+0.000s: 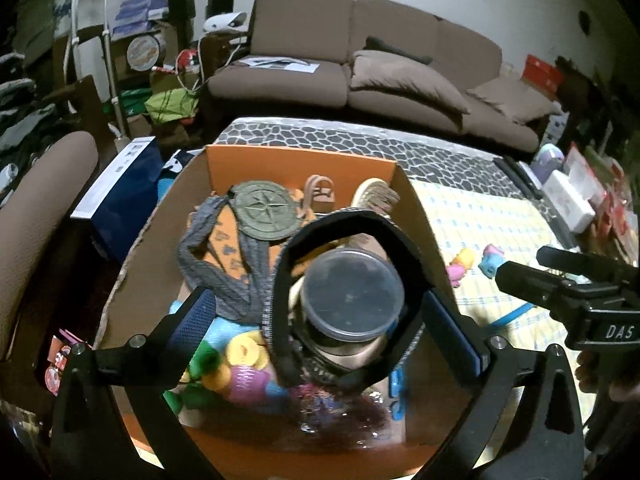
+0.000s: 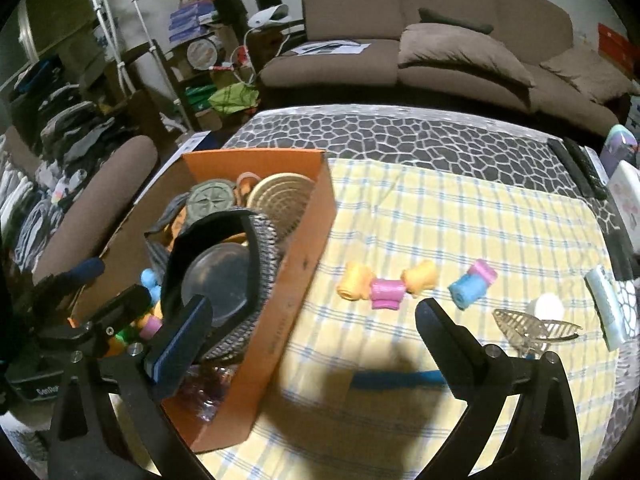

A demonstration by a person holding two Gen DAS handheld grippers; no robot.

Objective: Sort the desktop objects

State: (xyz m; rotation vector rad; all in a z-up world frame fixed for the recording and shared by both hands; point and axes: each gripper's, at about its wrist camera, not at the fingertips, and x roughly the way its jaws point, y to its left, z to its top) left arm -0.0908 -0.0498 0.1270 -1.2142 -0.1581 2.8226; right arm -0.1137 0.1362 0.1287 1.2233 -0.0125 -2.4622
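Both grippers wide open, holding nothing; box is filling up

Left gripper [image 1: 320, 320] hangs over the orange box [image 1: 300, 162], jaws spread either side of a lidded jar [image 1: 352, 300] ringed by a black strap [image 1: 360, 220]; medal [image 1: 266, 210] and coloured rollers [image 1: 240, 360] also inside; right gripper [image 2: 314, 320] straddles the box's right wall, over the yellow checked cloth [image 2: 460, 220]; more rollers [image 2: 384, 292] and a blue stick [image 2: 400, 380] lie loose on the cloth.
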